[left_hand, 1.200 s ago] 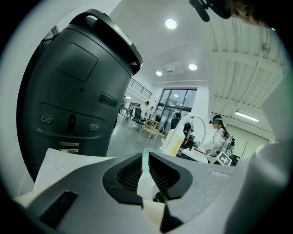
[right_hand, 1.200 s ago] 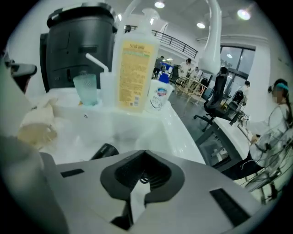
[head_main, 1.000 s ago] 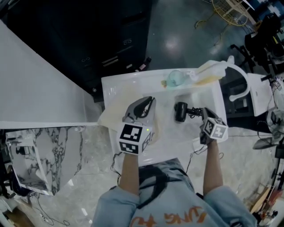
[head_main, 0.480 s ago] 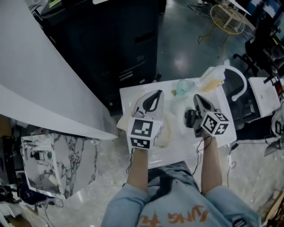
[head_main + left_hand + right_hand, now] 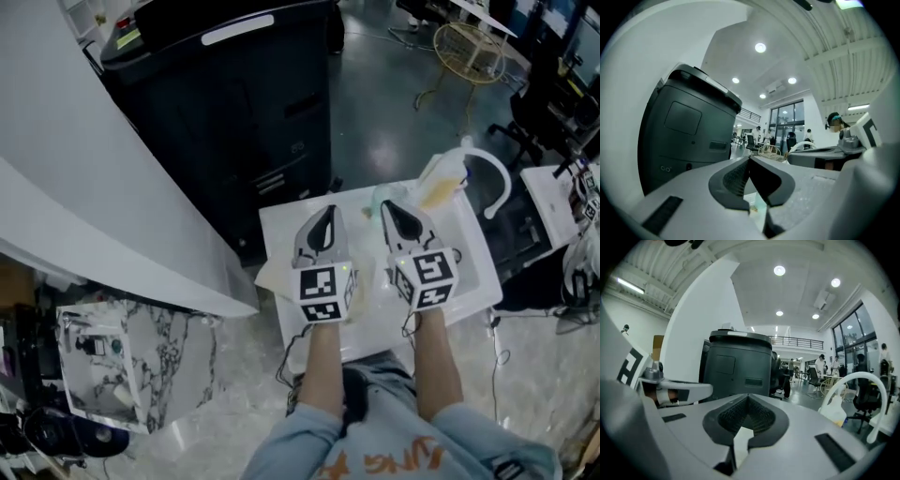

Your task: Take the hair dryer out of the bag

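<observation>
Both grippers are held up side by side over the white table [image 5: 281,220], pointing away from me at the black cabinet. My left gripper [image 5: 326,215] is shut with nothing between its pads [image 5: 740,176]. My right gripper [image 5: 390,208] is also shut and empty, as its pads [image 5: 749,414] show. A cream bag [image 5: 271,276] lies flat on the table under the left gripper. The hair dryer is hidden, with the right gripper covering that part of the table. Each gripper view shows the other gripper alongside: the right gripper [image 5: 825,157] and the left gripper [image 5: 677,390].
A tall black cabinet [image 5: 234,112] stands just beyond the table's far edge. A clear plastic bag with yellowish contents [image 5: 441,183] and a teal item [image 5: 380,195] lie at the back right. A white curved frame [image 5: 499,183] stands right of the table. People and chairs are far off.
My right gripper has left the hair dryer's side, rising and swinging left to sit next to the left gripper. The left gripper has lifted off the bag. The hair dryer has gone out of sight.
</observation>
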Demonstrator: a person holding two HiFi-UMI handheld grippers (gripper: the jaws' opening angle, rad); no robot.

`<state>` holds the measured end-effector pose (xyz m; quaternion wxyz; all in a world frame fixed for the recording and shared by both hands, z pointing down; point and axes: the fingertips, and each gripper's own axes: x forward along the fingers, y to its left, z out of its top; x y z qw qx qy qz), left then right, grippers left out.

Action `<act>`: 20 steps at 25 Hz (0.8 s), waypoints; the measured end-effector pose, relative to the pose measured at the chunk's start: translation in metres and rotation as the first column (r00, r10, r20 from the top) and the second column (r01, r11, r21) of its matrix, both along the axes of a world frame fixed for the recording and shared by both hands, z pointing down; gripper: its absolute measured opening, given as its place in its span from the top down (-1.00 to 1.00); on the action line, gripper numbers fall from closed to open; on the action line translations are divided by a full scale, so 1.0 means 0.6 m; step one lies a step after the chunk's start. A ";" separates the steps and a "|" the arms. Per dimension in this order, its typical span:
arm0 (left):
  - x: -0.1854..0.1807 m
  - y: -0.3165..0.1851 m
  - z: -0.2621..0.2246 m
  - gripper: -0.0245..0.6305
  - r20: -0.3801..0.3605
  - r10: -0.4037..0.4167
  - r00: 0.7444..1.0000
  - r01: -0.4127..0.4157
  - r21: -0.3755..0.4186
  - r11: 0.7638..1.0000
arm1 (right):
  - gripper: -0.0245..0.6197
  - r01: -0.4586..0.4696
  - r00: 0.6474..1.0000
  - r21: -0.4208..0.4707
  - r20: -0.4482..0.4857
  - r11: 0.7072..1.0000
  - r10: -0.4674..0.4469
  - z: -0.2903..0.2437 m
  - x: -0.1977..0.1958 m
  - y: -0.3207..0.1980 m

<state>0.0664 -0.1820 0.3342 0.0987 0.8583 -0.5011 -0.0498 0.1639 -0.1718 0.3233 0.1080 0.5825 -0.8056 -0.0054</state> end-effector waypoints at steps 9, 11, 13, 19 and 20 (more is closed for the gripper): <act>0.014 0.030 -0.012 0.92 0.089 0.058 0.994 -0.064 0.073 0.995 | 0.93 0.035 0.999 0.029 -0.005 0.999 -0.035 0.003 -0.031 0.008; 0.018 0.032 -0.017 0.92 0.096 0.060 0.994 -0.069 0.086 0.994 | 0.93 0.031 0.999 0.024 -0.014 0.999 -0.031 0.000 -0.028 0.009; 0.019 0.032 -0.019 0.92 0.103 0.057 0.993 -0.067 0.095 0.993 | 0.93 0.029 1.000 0.040 -0.010 0.999 -0.029 -0.004 -0.024 0.008; 0.025 0.033 -0.015 0.92 0.111 0.052 0.992 -0.063 0.100 0.993 | 0.93 0.026 1.000 0.059 -0.009 0.998 -0.025 -0.001 -0.013 0.006; 0.027 0.033 -0.015 0.92 0.111 0.052 0.992 -0.063 0.101 0.993 | 0.93 0.025 1.000 0.061 -0.012 0.998 -0.024 -0.003 -0.011 0.006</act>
